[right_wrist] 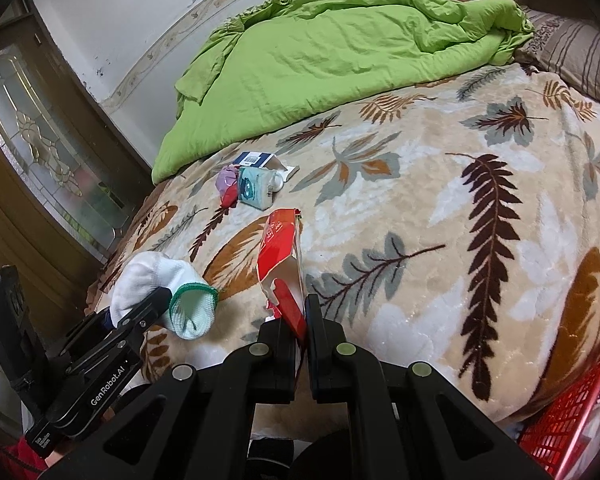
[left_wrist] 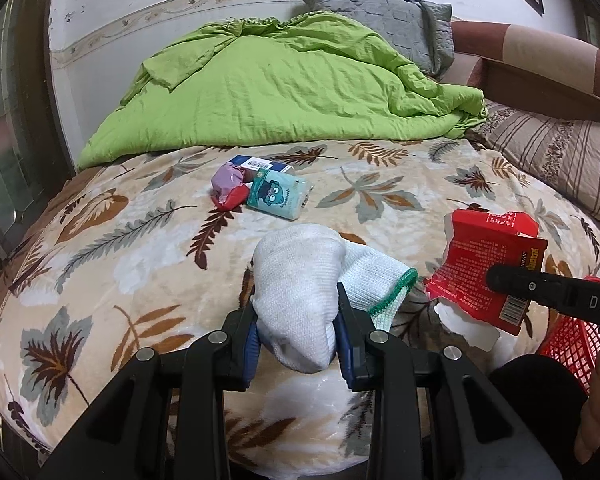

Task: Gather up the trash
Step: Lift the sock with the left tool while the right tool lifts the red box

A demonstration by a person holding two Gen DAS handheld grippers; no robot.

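My left gripper (left_wrist: 298,312) is shut on a white sock (left_wrist: 300,280) with a green cuff, held just above the leaf-patterned blanket; the sock also shows in the right wrist view (right_wrist: 156,284). My right gripper (right_wrist: 300,312) is shut on a torn, flattened red carton (right_wrist: 282,256), which also shows in the left wrist view (left_wrist: 492,264). Further back on the bed lie a teal tissue pack (left_wrist: 278,196), a crumpled purple and red wrapper (left_wrist: 228,186) and a blue and white box (left_wrist: 260,163), all touching each other.
A red mesh basket (right_wrist: 572,420) stands at the bed's near right edge, also in the left wrist view (left_wrist: 568,344). A green quilt (left_wrist: 268,88) and pillows (left_wrist: 556,152) cover the far half of the bed. A glass-panelled door (right_wrist: 48,148) is on the left.
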